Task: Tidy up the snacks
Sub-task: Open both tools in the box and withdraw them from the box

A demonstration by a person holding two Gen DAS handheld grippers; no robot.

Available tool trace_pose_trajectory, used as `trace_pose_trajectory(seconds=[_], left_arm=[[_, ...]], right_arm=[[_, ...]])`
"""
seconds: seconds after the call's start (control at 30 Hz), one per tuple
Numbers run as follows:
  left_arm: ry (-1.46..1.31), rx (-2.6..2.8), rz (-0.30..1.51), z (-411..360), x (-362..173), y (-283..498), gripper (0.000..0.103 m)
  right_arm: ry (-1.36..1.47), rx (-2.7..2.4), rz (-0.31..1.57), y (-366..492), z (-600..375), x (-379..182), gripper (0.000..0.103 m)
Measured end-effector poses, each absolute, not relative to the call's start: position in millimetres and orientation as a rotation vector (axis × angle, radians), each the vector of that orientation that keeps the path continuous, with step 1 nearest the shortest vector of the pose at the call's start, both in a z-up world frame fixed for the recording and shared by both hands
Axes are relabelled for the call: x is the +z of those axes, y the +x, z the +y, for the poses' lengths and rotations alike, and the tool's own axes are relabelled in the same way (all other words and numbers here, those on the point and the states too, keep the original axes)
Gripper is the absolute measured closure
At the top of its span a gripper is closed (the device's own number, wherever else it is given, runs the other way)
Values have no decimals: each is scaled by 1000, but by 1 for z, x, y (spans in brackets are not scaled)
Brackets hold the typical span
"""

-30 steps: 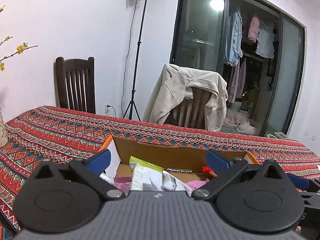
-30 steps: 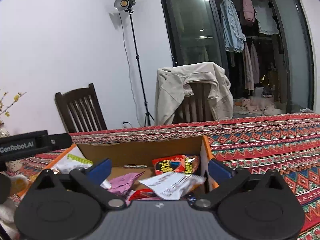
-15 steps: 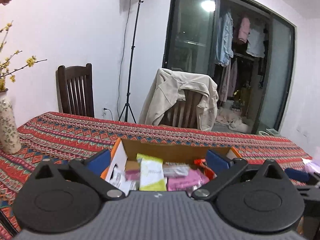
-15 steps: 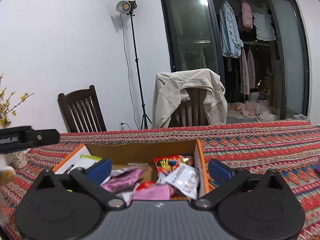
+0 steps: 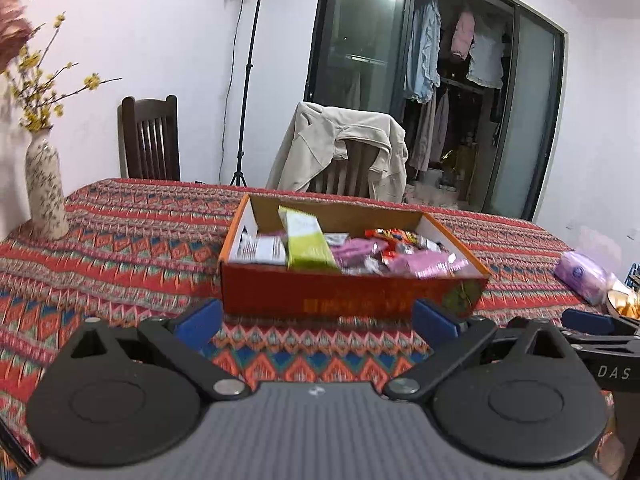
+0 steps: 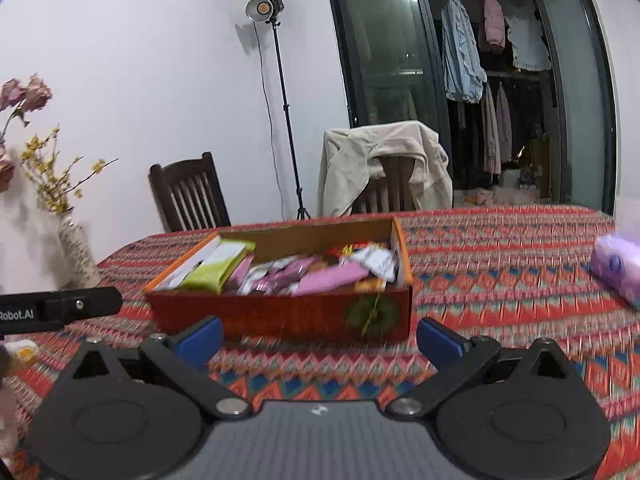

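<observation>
An open orange-red cardboard box [image 5: 348, 294] stands on the patterned tablecloth, full of snack packets: a green-and-white pack [image 5: 306, 240], pink wrappers [image 5: 424, 262] and red ones [image 5: 394, 236]. It also shows in the right wrist view [image 6: 280, 316], with the green pack [image 6: 218, 266] at its left. My left gripper [image 5: 316, 326] is open and empty, just short of the box's near wall. My right gripper [image 6: 318, 340] is open and empty, also in front of the box.
A purple tissue pack [image 5: 586, 276] lies on the table at the right, also in the right wrist view [image 6: 618, 268]. A flower vase [image 5: 44, 188] stands at the left edge. Two chairs [image 5: 150, 142] are behind the table; one holds a beige jacket [image 5: 340, 152].
Both grippers have pulled back from over the box toward the near side and risen. The box's front wall and more of the tablecloth now show.
</observation>
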State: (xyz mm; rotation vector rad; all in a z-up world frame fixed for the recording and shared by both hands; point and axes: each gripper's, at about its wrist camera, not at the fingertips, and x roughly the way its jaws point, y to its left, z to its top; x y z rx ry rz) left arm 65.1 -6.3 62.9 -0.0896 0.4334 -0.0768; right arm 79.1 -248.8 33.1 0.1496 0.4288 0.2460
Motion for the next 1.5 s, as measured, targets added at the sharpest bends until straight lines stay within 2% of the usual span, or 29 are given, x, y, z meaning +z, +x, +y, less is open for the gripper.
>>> trace_pose_trajectory(seconds=[0.43, 1.5], left_arm=[[-95, -66, 447, 2, 51, 33, 0], [-96, -91, 454, 3, 44, 40, 0]], right_arm=[[174, 244, 470, 44, -246, 17, 0], [161, 247, 484, 55, -242, 14, 0]])
